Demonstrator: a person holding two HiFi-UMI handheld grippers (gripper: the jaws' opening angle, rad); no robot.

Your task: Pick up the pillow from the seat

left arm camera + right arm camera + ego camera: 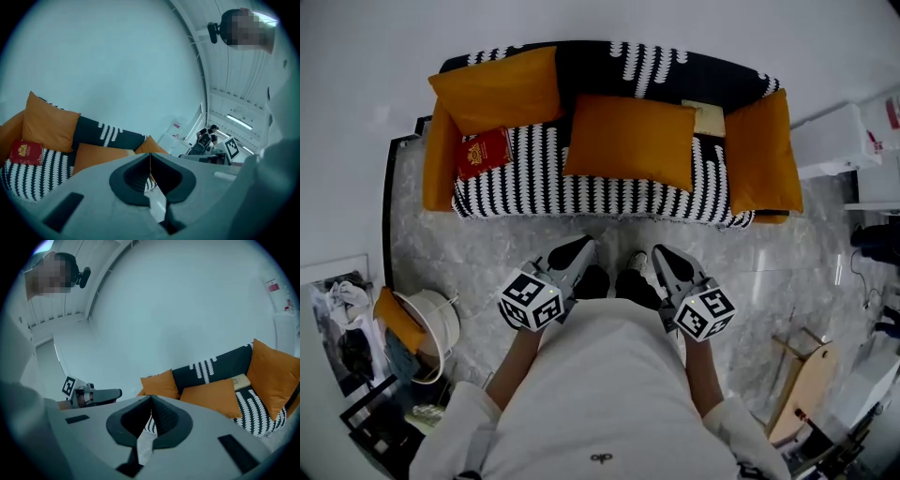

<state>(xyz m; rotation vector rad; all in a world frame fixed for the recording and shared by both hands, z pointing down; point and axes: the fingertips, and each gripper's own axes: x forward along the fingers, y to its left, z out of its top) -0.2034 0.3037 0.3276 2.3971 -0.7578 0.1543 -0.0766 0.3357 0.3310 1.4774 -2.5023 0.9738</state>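
Orange pillow (630,141) at twelve o'clock lies well apart from the left gripper (575,251) and right gripper (664,255), both pressed together and empty; arriving unspread could shove it.

Head view steeply down; both gripper views low, facing the same sofa (534,169)

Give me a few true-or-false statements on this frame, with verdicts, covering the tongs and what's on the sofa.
1. The left tongs and right tongs are both shut and empty. True.
2. A red book lies on the sofa. True.
3. The right tongs grip the middle pillow. False: it lies on the sofa untouched, with both tongs short of it.
4. The middle pillow is blue. False: it is orange.
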